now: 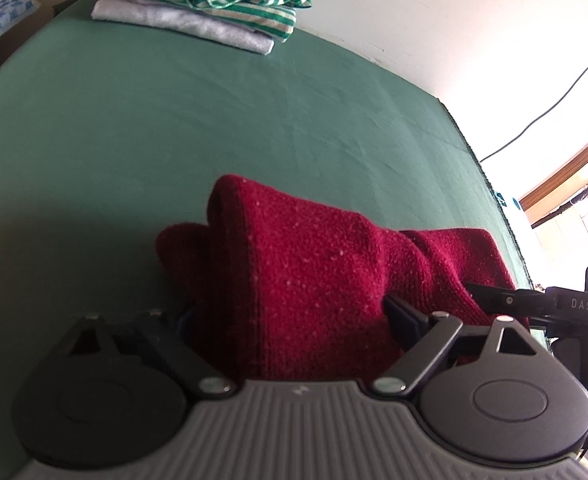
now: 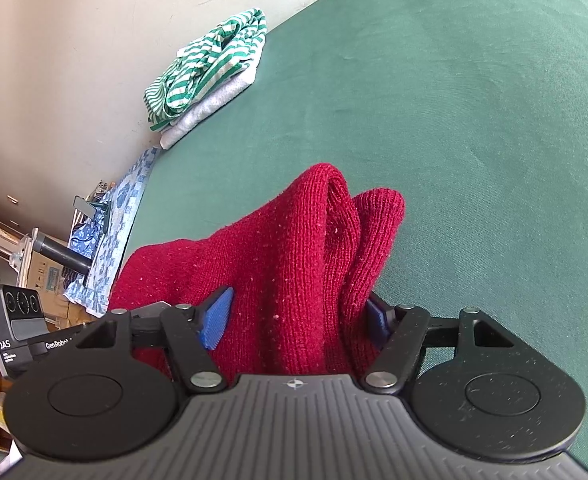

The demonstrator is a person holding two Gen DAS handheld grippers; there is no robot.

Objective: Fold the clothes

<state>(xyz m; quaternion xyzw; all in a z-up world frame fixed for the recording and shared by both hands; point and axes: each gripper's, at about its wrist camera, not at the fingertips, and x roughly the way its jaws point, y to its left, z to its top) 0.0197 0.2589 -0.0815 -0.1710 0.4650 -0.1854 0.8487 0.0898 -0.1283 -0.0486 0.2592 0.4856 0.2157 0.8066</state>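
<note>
Left wrist view: left tongs (image 1: 290,312) stood wide, with the red knit garment (image 1: 309,272) bunched between the fingers. The right finger pad (image 1: 403,318) touched the knit; the left pad was hidden behind the cloth, so I couldn't tell if it was a real grip or just straddling. The garment lay at the near right of the green table (image 1: 174,132), humped up in folds. Right tongs (image 1: 505,302) came in from the right edge, at the garment's near right side. Far left: a stack of folded clothes (image 1: 202,12), a green-striped piece on top of a pale grey one.

Right wrist view: right tongs (image 2: 294,320) were part open around the same red knit garment (image 2: 294,260). Both blue pads (image 2: 216,322) lay against the cloth on either side, so it looked pinched. The stack (image 2: 206,76) sat by the far wall.

Step, my read: both tongs were taking up the near edge of the red piece, fold not yet made. Next move calls for a firm pinch on both sides, then lifting it to spread flat.

No containers in view.
</note>
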